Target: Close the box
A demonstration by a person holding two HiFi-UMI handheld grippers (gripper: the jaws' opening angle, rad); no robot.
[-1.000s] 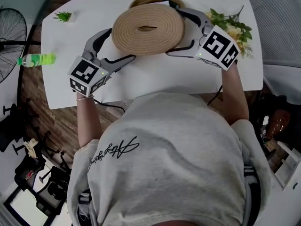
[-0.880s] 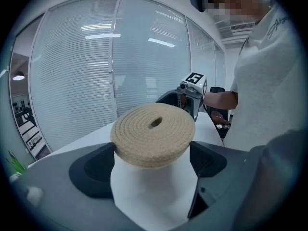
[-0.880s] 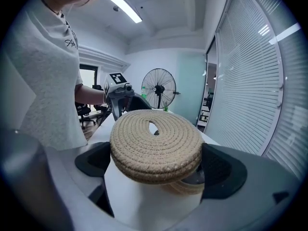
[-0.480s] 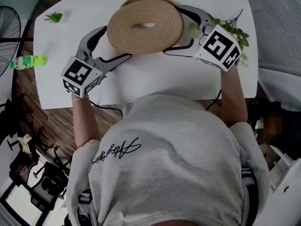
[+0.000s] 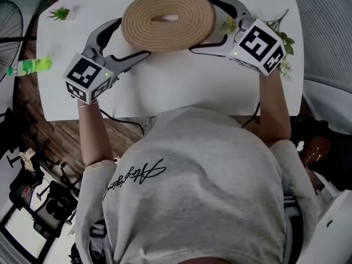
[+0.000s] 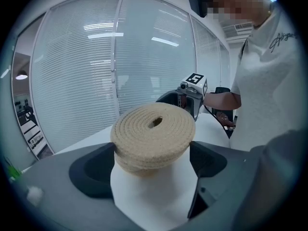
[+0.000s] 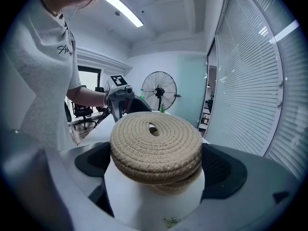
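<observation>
A white table [image 5: 181,87] fills the upper part of the head view, and the person [image 5: 198,191] in a grey shirt stands at its near edge. The biggest thing on the table is a round woven lid [image 5: 168,18] with a small hole in its middle. It is at the far side of the table, between the two grippers.

The left gripper [image 5: 131,38] reaches to the lid from the left side. Its jaws are spread wide and press on the two opposite edges of the lid, so it is gripping the lid. The right gripper [image 5: 201,23] does the same from the right side, with the lid sitting across the gap between its jaws.

The box [image 7: 180,183], woven of the same rope, is directly under the lid. In the right gripper view the lid is shifted a little to one side of the box. I cannot tell if the lid already rests on the rim of the box. From above, the lid hides the box fully.

Some flowers [image 5: 287,40] lie just beside the right gripper. A fan [image 7: 159,90] stands beyond the table. A green bottle [image 5: 27,66] lies at the left edge, and a small plant [image 5: 58,12] is in the far left corner, both well apart from the lid.
</observation>
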